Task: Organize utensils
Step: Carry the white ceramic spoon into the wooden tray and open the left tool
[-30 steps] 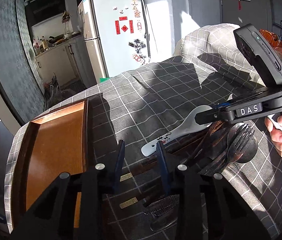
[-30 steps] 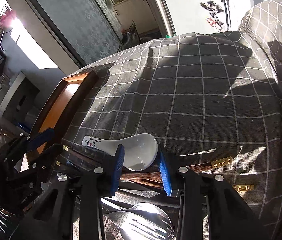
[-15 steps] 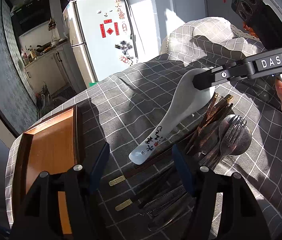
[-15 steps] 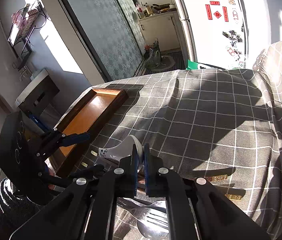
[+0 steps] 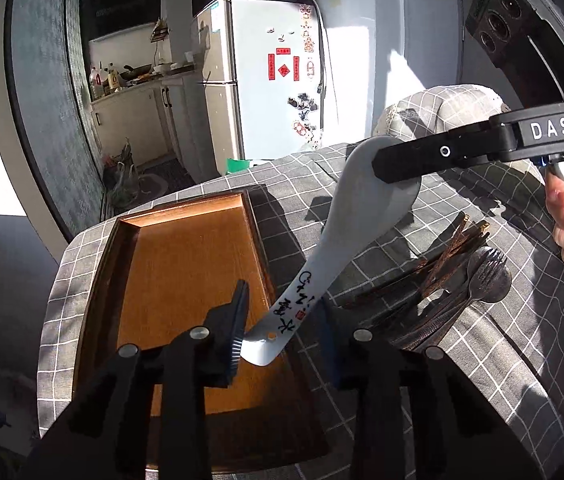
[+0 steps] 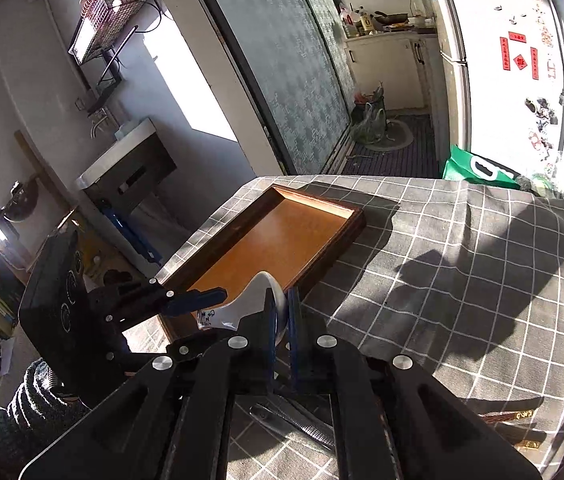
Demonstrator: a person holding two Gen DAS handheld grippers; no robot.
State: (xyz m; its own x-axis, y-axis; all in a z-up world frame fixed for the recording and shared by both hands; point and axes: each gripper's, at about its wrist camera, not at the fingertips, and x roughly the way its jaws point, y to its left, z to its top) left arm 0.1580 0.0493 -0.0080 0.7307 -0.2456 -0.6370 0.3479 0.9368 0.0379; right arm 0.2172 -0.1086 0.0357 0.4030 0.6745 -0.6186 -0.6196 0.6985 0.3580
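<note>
Right gripper [image 6: 280, 312] is pinching the spoon [image 5: 333, 256] by its bowl, held in the air over the tray [image 5: 186, 272] edge. Left gripper [image 5: 282, 332] is closing around the handle tip, not clearly clamped yet. Letting go early drops glazed ceramic; it'd slip easily.

Tray [image 5: 186, 280] floor is wide open from where I sit, only its raised rim to clear. The white spoon [image 5: 321, 276] hangs across the near right rim, and the chopsticks-and-forks pile [image 5: 453, 280] clutters the cloth [image 6: 461, 264] right of it; far cloth's bare.
</note>
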